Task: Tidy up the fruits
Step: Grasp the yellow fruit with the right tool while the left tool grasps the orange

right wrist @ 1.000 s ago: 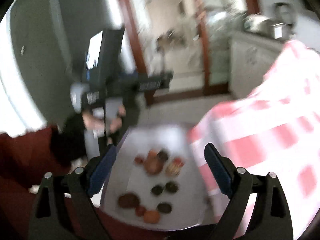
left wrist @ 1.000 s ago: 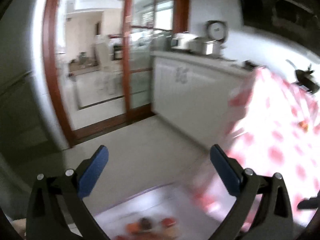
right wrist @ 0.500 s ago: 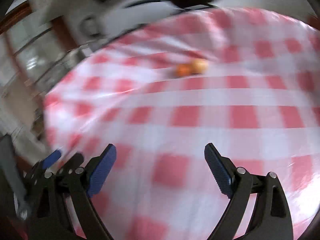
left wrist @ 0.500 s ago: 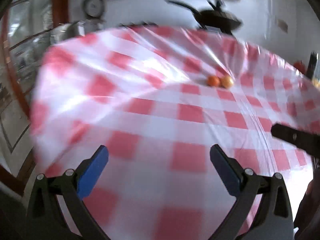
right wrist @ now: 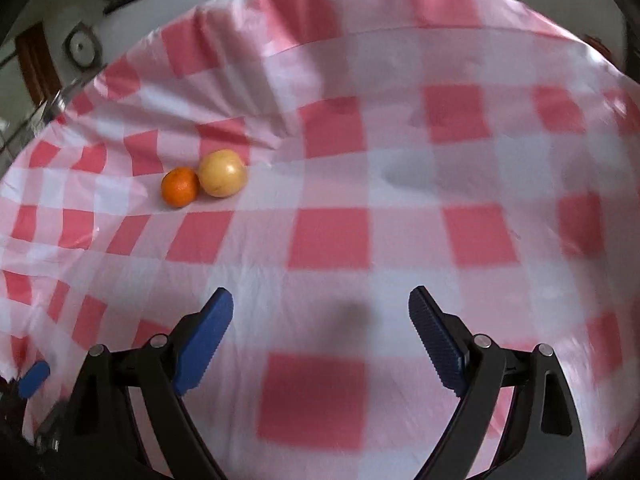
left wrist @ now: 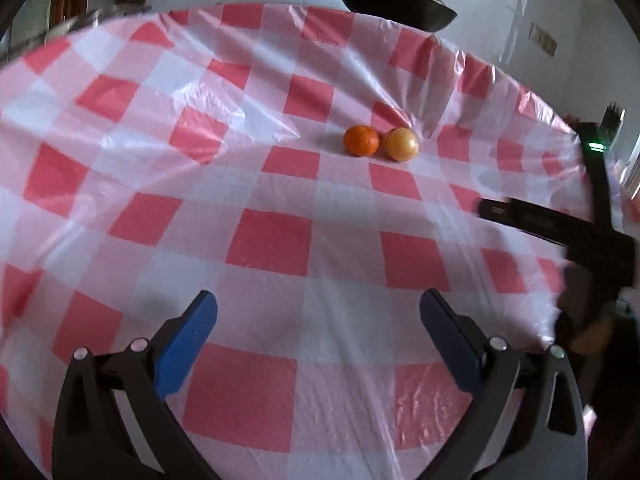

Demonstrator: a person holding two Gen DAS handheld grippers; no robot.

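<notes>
Just orange, yellow fruit touching, tablecloth

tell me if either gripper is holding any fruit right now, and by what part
Nothing is held. The left gripper and right gripper are both open and empty; the orange and yellow fruit lie on the tablecloth.

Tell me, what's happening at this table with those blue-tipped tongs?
A person holds a two-finger gripper in each hand to sort fruit. Both the left gripper and the right gripper are open and empty, above the red-checked tablecloth. Farther along the table an orange and a yellowish fruit sit side by side, neither picked up.
</notes>
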